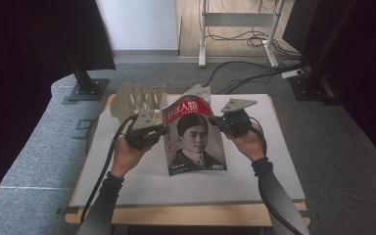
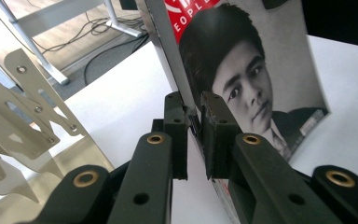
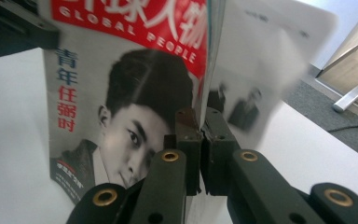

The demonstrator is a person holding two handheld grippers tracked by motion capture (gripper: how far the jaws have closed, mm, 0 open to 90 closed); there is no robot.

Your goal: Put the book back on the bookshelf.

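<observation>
In the left gripper view the left gripper (image 2: 195,140) has its jaws pinched onto the spine edge of the magazine (image 2: 256,84), and in the right gripper view the right gripper (image 3: 200,149) clamps the cover's opposite edge, with loose pages blurred to the right of its jaws. In the high view the magazine hangs tilted between both grippers at the centre of the frame, cover portrait facing the camera, its lower edge on the white table (image 1: 254,176). A metal rack (image 1: 139,98) stands at upper left of centre, behind the left hand (image 1: 127,154).
</observation>
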